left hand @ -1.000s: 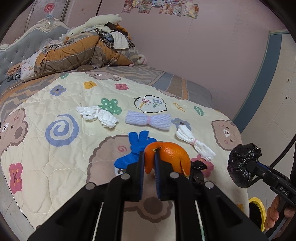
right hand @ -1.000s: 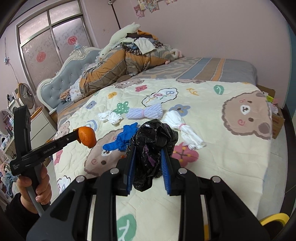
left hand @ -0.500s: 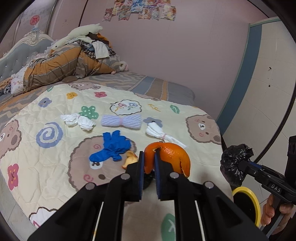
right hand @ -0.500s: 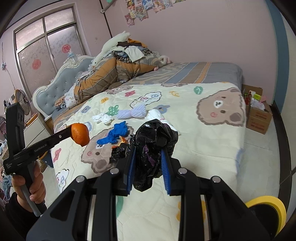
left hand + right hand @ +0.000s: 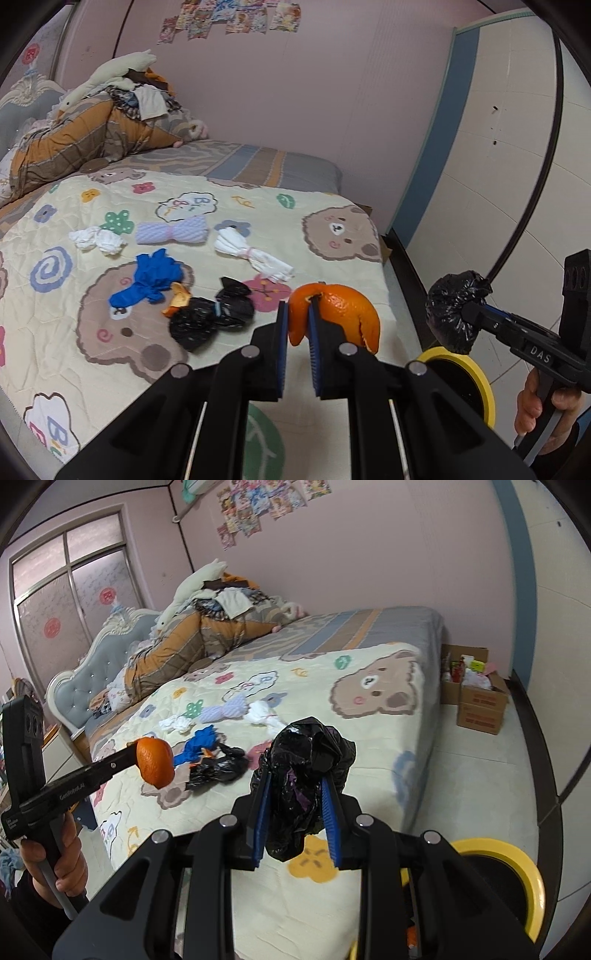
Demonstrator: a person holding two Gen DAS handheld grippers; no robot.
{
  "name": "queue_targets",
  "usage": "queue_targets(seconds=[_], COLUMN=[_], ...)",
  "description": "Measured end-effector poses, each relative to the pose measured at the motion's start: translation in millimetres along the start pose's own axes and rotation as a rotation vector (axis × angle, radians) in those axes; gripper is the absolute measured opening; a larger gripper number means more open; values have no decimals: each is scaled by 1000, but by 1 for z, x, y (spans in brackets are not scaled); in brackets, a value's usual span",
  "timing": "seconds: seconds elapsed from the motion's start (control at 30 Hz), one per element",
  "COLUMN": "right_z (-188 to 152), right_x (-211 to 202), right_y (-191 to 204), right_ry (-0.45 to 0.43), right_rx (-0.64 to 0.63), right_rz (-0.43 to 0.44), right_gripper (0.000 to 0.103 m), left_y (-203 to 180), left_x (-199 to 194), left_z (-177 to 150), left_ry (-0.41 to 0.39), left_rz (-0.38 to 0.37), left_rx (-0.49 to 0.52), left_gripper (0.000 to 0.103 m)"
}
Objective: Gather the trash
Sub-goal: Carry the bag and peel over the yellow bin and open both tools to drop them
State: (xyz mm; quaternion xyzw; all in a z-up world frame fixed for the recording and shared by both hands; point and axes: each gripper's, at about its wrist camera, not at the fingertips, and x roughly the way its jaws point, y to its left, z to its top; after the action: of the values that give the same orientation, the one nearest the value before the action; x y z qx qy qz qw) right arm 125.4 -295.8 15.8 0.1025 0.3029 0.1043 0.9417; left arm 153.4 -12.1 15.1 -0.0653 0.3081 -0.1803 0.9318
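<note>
- Evidently both hands are carrying a load toward the yellow-rimmed bin [image 5: 532, 893], which sits on the floor at the corner of the bed, just below and beyond the right gripper [image 5: 295, 812].
- The left gripper [image 5: 297, 325] has its jaws pinched nearly shut on an edge of the orange peel [image 5: 340, 314]; gripping the thin rind rather than the whole curved shell lets narrow jaws hold it firmly.
- The right gripper's jaws stand a little apart, squeezing the crumpled black plastic bag [image 5: 306, 771], whose bulk fills the gap and bulges above the pads; soft film has to be bunched to be held at all.
- Both loads hang clear of the cartoon-bear quilt [image 5: 258, 206], so neither drags on it.
- More trash lies on the quilt, probably for later trips: a second black bag [image 5: 210, 317] with a scrap of peel [image 5: 177, 299] touching it, a blue glove [image 5: 155, 277] just beside them, and crumpled white tissue [image 5: 96, 240] farther back.
- The tied white cloth [image 5: 255, 254] and lilac cloth [image 5: 171, 232] may or may not be trash; I cannot tell.
</note>
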Motion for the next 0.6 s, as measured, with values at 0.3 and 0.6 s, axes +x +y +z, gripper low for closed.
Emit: queue_targets(seconds=[0.3, 0.6], right_z=[-9, -21], right_x=[-37, -61], right_y=[-34, -73], right_ry=[-31, -45], right_rx=[23, 76], right_rz=[-63, -113], right_gripper=[25, 26], left_y=[-43, -90], left_x=[9, 15], left_z=[-12, -22], left_ry=[35, 61], left_rz=[-75, -130], left_rx=[34, 101], left_gripper=[10, 10])
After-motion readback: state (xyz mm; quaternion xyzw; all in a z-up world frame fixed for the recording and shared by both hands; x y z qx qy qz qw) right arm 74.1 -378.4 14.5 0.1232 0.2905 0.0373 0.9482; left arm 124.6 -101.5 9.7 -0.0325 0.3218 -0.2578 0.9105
